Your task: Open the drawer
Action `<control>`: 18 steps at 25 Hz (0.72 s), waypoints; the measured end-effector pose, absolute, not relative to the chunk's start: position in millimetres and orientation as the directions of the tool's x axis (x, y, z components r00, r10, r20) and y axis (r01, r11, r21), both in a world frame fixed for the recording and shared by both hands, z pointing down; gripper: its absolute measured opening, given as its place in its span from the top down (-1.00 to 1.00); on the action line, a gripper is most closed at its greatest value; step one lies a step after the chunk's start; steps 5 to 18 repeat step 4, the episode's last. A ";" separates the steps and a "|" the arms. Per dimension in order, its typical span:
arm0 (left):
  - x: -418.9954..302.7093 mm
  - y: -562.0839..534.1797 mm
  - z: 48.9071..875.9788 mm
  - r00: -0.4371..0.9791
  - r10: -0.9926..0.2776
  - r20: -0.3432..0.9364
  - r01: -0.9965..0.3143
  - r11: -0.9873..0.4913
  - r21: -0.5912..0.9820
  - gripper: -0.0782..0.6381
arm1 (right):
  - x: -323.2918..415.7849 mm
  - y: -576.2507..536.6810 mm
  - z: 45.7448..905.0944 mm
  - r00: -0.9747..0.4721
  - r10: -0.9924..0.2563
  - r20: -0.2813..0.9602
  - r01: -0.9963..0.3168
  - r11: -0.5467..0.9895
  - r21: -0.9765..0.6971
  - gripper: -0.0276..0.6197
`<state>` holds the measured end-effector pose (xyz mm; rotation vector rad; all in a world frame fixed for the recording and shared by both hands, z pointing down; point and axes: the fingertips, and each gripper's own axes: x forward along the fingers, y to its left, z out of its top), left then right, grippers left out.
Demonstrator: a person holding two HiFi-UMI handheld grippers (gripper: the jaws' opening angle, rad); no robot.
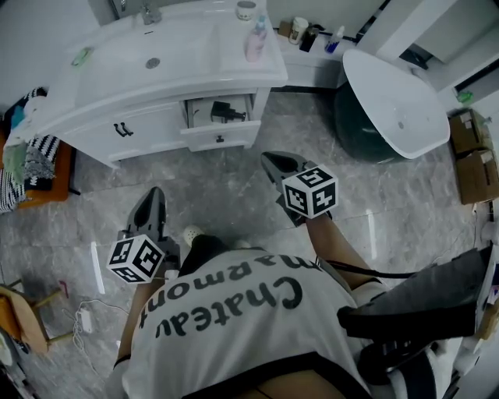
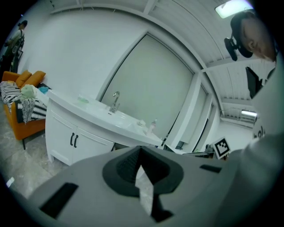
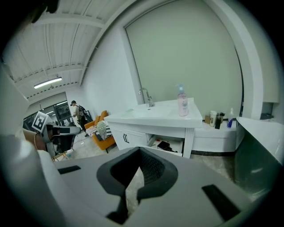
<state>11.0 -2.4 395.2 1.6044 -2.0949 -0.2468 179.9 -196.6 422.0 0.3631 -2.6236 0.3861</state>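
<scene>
White vanity cabinet (image 1: 156, 128) with a moulded sink (image 1: 152, 58), a tap (image 1: 148, 14) at the back rim and a pale bottle (image 1: 256, 39) on the right end of the counter. Drawer (image 1: 221, 134), white, one small dark knob on its front, under the right end of the counter and already pulled out from the cabinet face. Its open top shows a dark item (image 1: 228, 111) lying inside. Cupboard doors (image 1: 122, 129) with paired black handles, to the left of the drawer, closed. Floor (image 1: 234, 195), grey marble-patterned tile, bare between the cabinet and the person. Left gripper (image 1: 153, 195), grey with a marker cube at its rear, jaws together at the tips and nothing between them. It is held over the floor well short of the cabinet, and the drawer lies ahead of it and to its right. Right gripper (image 1: 271, 161), same make, jaws likewise closed on nothing. It is the nearer of the two to the drawer yet still apart from it, with the drawer ahead and slightly to its left in the head view. In the right gripper view the drawer shows just above the closed jaw tips. Orange seat (image 1: 39, 191) with a striped cloth (image 1: 35, 160), at the far left beside the cabinet.
</scene>
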 end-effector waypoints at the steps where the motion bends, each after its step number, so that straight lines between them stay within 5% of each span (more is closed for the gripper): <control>1: 13.1 -1.6 395.6 -0.191 -0.945 0.267 -0.858 0.293 0.422 0.76 | 182.1 -196.8 422.3 -0.858 -0.192 0.476 -0.321 0.925 -0.206 0.89; 18: 18.2 0.9 395.6 -0.190 -0.946 0.264 -0.860 0.289 0.420 0.76 | 188.4 -197.3 422.2 -0.857 -0.209 0.472 -0.336 0.920 -0.203 0.89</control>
